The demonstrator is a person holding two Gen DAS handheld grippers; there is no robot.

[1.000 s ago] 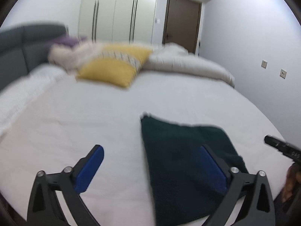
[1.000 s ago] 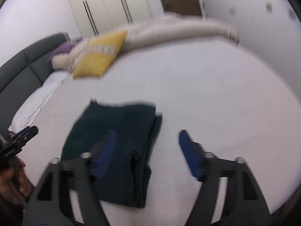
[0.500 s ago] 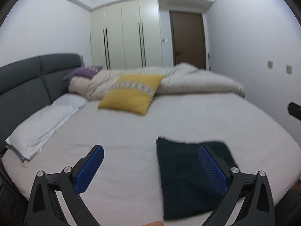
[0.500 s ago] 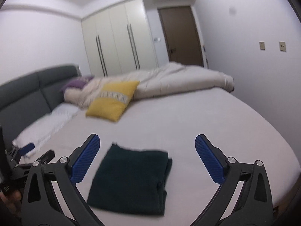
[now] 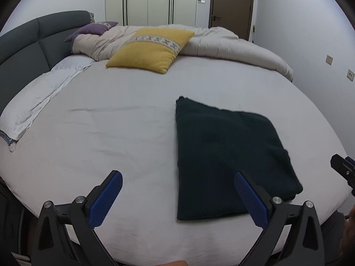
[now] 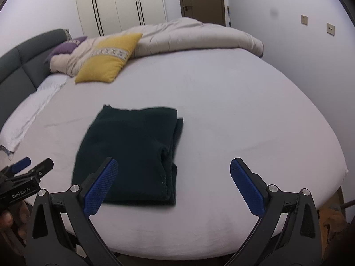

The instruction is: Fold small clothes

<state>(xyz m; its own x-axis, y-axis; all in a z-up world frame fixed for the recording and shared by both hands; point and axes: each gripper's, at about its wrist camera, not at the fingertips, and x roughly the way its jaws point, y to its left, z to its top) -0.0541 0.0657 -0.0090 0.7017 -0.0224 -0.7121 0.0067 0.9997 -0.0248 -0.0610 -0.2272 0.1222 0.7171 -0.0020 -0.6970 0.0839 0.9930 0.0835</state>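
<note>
Lying folded into a neat rectangle, the dark green garment (image 5: 228, 155) sits on the white bed sheet (image 5: 106, 128), right of centre in the left wrist view and left of centre in the right wrist view (image 6: 131, 155), where stacked layers show along its right edge. Nothing touches it.

The left gripper (image 5: 177, 196) fills the bottom of its own frame, blue-padded fingers spread wide apart with nothing between them; its right finger overlaps the garment's lower right part in the picture, but I cannot tell whether it makes contact. The right gripper (image 6: 173, 181) is likewise spread wide and holding nothing, its left finger in front of the garment's lower left corner.

Toward the top of both frames a yellow cushion (image 5: 150, 48) with a patterned band leans against a rumpled beige duvet (image 5: 221, 42). A purple pillow (image 5: 93, 28) peeks out at the upper left beside the grey headboard (image 5: 26, 44), and a white pillow (image 5: 40, 97) lies along the left edge. Behind stand white wardrobe doors (image 5: 150, 0) and a brown door (image 5: 233, 4). No container shows anywhere here.
</note>
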